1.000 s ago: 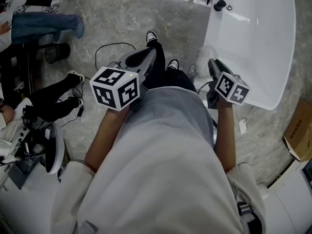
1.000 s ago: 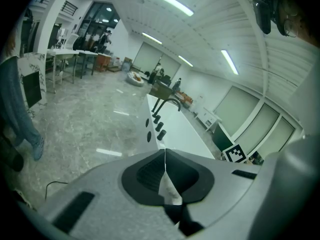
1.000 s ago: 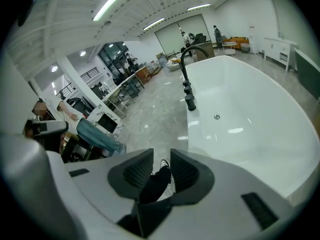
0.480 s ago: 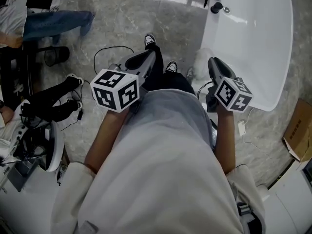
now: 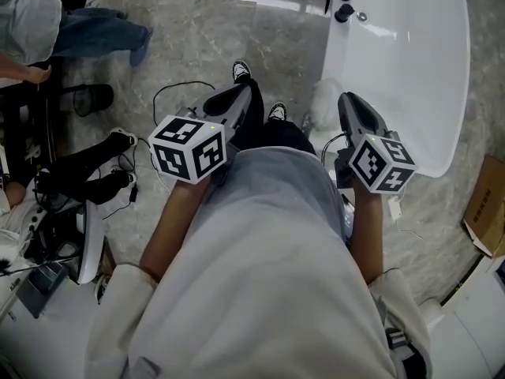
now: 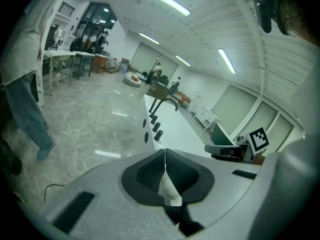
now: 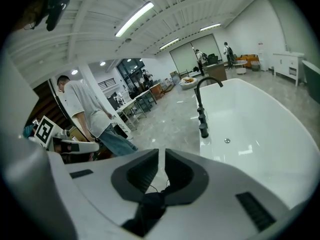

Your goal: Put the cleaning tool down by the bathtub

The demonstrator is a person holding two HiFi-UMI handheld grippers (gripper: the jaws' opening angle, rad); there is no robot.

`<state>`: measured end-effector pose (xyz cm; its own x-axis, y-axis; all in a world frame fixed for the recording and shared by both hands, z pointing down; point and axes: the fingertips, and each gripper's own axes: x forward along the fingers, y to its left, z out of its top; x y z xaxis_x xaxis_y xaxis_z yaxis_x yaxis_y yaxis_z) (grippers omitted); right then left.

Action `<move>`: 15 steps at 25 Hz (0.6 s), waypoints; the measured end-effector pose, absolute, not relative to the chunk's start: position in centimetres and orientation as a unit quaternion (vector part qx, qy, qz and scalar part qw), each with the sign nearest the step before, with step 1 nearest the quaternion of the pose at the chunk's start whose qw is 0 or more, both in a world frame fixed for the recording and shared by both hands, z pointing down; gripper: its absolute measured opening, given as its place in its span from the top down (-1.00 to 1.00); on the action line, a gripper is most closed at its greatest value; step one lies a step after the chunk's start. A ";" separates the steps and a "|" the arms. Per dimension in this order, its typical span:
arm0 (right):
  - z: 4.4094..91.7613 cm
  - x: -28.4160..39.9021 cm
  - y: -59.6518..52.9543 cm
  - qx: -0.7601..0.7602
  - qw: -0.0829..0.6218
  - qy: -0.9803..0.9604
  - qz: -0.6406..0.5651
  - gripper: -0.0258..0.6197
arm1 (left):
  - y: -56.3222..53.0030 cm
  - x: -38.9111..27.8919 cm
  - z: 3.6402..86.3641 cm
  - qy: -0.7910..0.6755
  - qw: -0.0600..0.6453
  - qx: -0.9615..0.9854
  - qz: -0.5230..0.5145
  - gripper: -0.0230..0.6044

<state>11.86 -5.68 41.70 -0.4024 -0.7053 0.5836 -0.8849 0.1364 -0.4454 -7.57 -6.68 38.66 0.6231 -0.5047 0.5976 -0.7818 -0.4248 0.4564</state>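
The fluffy cleaning tool (image 5: 324, 101) is lying on the floor (image 5: 237, 22) just beside the bathtub (image 5: 410, 61), upper right of centre, so the set-down is seemingly finishing: the right gripper (image 7: 161, 156), its empty jaws having just been closing to a slit (the left gripper (image 6: 164, 156) has jaws pressed together), is needing only to draw clear

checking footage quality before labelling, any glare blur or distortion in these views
Head view: sharp, evenly lit, with glare streaks on the floor and bathtub. Left gripper view: strong fisheye, dark corners, slightly soft background. Right gripper view: same fisheye, bending the ceiling lights.
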 end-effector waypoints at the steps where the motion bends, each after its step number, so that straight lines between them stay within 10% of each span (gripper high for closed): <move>1: 41.4 11.8 -5.7 0.533 0.117 -0.746 0.381 0.79 | -6.7 -7.5 38.6 -0.391 0.367 0.823 0.188 0.90; 15: 36.7 12.0 -5.8 0.537 0.096 -0.772 0.326 0.86 | -6.6 -7.2 37.4 -0.400 0.356 0.827 0.169 0.90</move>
<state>12.01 -5.75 36.70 -0.4039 -0.7667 0.4989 -0.8922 0.2097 -0.4000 -7.22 -6.61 37.38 0.6228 -0.5417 0.5645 -0.7824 -0.4260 0.4544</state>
